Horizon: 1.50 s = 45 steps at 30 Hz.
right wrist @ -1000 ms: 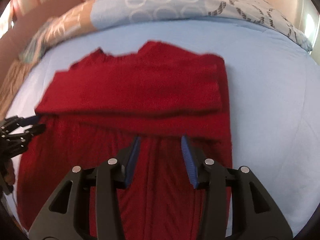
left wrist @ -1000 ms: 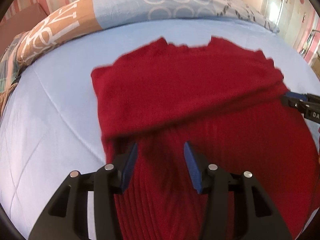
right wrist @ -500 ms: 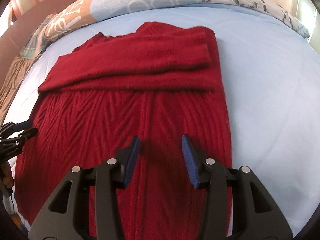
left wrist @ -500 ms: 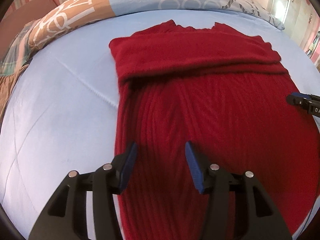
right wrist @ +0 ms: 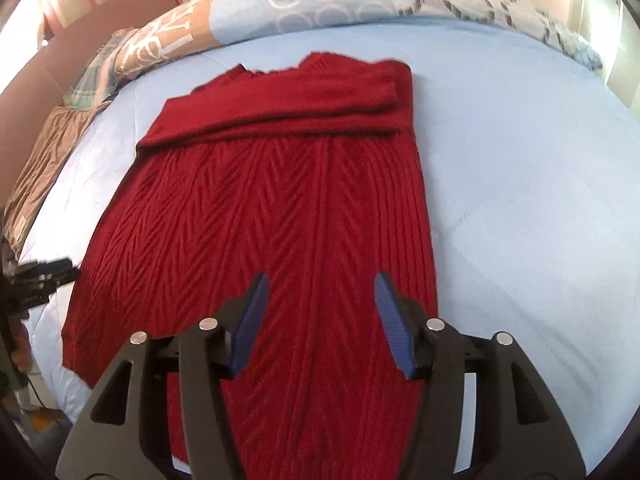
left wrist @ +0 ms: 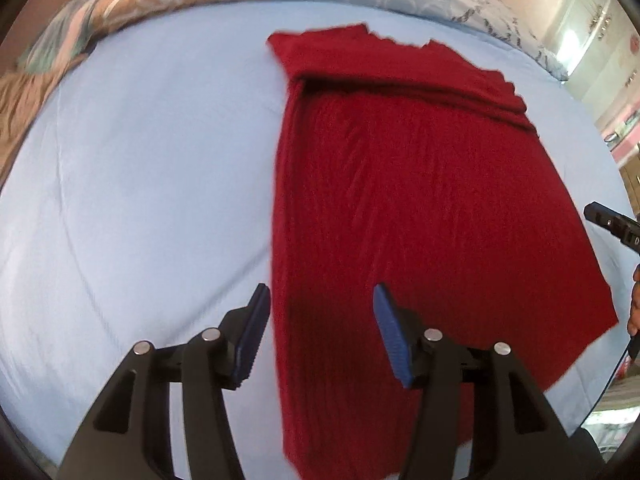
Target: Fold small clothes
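A dark red knitted sweater (left wrist: 420,208) lies flat on the light blue bed sheet (left wrist: 140,200), its sleeves folded across the far, collar end. It also shows in the right wrist view (right wrist: 280,208). My left gripper (left wrist: 322,330) is open and empty above the sweater's near left edge. My right gripper (right wrist: 320,320) is open and empty above the sweater's near right part. The right gripper's tip shows at the right edge of the left wrist view (left wrist: 612,226); the left gripper shows at the left edge of the right wrist view (right wrist: 40,280).
A patterned duvet (right wrist: 320,4) is bunched along the far side of the bed, with brown bedding (right wrist: 36,168) at the left. Bare sheet (right wrist: 540,200) lies on both sides of the sweater. A pale wardrobe (left wrist: 592,40) stands beyond the bed at the right.
Both grippers have drawn back from the folded sleeves toward the sweater's hem end, staying open. The left one has also shifted left to the sweater's edge. The sweater lies still.
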Motion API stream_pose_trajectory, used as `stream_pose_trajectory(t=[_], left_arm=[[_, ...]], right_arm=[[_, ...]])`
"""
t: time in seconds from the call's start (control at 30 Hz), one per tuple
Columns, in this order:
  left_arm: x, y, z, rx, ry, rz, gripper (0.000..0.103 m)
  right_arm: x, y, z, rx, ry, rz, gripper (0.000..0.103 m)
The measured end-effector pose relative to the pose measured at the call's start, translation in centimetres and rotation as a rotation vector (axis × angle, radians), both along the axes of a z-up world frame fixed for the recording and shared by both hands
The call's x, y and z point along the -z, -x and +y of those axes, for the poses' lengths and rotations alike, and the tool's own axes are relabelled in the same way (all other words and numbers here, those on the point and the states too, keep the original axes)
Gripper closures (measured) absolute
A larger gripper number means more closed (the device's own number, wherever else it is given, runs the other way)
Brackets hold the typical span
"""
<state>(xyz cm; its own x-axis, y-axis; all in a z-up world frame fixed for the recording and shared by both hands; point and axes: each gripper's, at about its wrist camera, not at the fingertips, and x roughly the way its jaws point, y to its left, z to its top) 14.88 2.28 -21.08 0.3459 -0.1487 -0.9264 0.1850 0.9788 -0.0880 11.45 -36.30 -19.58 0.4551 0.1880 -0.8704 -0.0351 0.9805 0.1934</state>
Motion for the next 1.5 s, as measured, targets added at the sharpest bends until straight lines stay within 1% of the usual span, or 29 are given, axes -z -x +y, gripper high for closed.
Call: stream_pose_trajectory(t=[0.07,0.17,0.27,0.43,0.6,0.7,0.77,0.87,0.9,0.93,0.97,1.13,1.23,1.33,1.37,1.4,1.43,1.5], left_arm=[[0.3,1.2,1.0,-0.021,-0.003,0.015,0.049],[0.8,2.7,2.3,-0.06,0.021,0.044,0.05],[2.0,4.0,3.4,-0.107,0.072,0.107,0.051],[2.3,5.0,2.9,-0.112,0.077,0.114,0.05],[2.3,5.7,2.8,-0.112,0.081,0.134,0.05],[2.1,6.6,2.6,-0.088,0.064,0.151,0.051],[2.1,6.9,2.3,-0.062,0.05,0.151,0.051],[2.3,6.9,1.5,-0.025,0.025,0.122,0.051],[2.5,6.9,1.3,-0.015,0.018,0.107,0.051],[2.6,6.9,1.0,-0.007,0.014,0.088,0.051],[2.8,7.1,1.0,-0.003,0.011,0.077,0.051],[2.7,8.6,1.4,-0.011,0.031,0.0,0.051],[2.9,10.0,1.1,0.005,0.021,-0.045,0.051],[3.1,10.6,0.7,0.007,0.019,-0.068,0.051],[3.0,10.7,0.8,-0.003,0.037,-0.074,0.053],[2.9,10.8,0.7,-0.004,0.059,-0.077,0.062],[2.8,11.0,0.8,-0.003,0.066,-0.08,0.065],[3.0,11.4,0.4,0.0,0.054,-0.117,0.066]], right_arm=[[0.2,0.3,0.0,0.008,-0.012,0.022,0.048],[0.0,0.5,0.5,-0.009,-0.014,0.032,0.048],[-0.2,0.9,1.0,-0.027,0.006,0.035,0.048],[-0.2,2.1,0.5,-0.01,0.017,0.058,0.048],[-0.1,5.7,-0.9,0.079,0.023,0.119,0.048],[0.4,8.4,-2.1,0.144,0.012,0.163,0.048],[0.4,9.9,-2.6,0.166,0.015,0.165,0.048],[0.9,10.9,-3.1,0.17,-0.002,0.155,0.049],[1.2,11.1,-3.2,0.164,-0.011,0.144,0.059],[1.6,11.2,-3.3,0.157,-0.023,0.145,0.071],[2.0,11.3,-3.3,0.153,-0.031,0.145,0.075],[3.0,12.1,-3.4,0.14,-0.047,0.119,0.077],[3.0,12.5,-2.9,0.112,-0.019,0.102,0.077],[2.9,12.9,-2.7,0.087,0.001,0.085,0.077],[2.9,12.9,-2.7,0.083,0.005,0.078,0.077],[2.8,12.9,-2.6,0.079,0.012,0.067,0.077],[2.8,13.0,-2.6,0.077,0.017,0.054,0.077],[3.0,13.2,-2.5,0.08,0.022,0.03,0.077]])
